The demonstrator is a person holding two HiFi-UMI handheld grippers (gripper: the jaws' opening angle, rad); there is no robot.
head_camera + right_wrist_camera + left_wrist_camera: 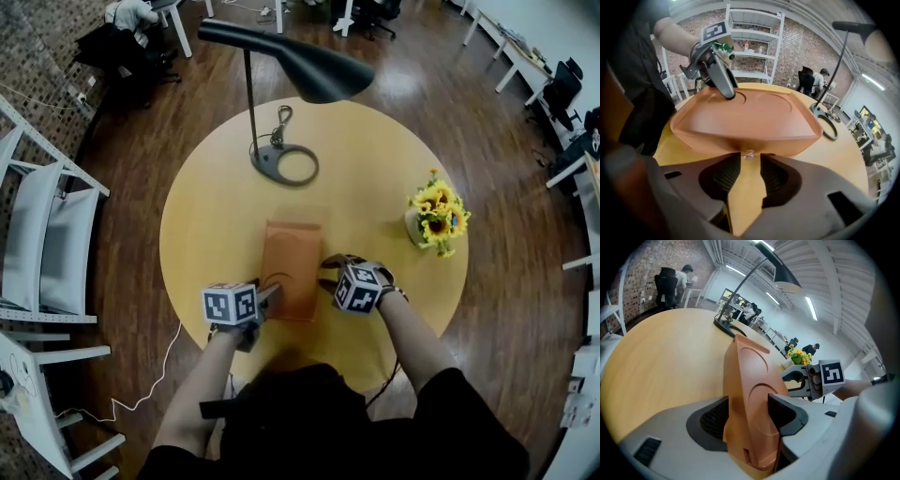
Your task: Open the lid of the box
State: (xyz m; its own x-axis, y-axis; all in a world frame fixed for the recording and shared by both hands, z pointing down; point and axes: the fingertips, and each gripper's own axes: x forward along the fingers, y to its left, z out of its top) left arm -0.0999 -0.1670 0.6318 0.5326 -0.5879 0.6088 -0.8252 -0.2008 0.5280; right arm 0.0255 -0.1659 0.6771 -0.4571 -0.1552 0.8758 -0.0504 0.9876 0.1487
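A flat orange-brown box (291, 262) lies on the round yellow table (211, 211), its lid down. My left gripper (271, 293) is shut on the box's near left edge; in the left gripper view its pads (780, 411) press both faces of the box (750, 380). My right gripper (330, 269) stands at the box's right edge. In the right gripper view the right gripper (750, 169) is open, with a small clear latch (749, 153) on the box's rim (745, 140) between its fingertips, untouched. The left gripper (727, 91) shows on the far side.
A black desk lamp (314, 70) with a ring base (286, 165) stands at the table's far side. A pot of sunflowers (437, 217) sits at the right. White chairs (47, 244) stand left of the table. A white cable (141, 398) runs across the floor.
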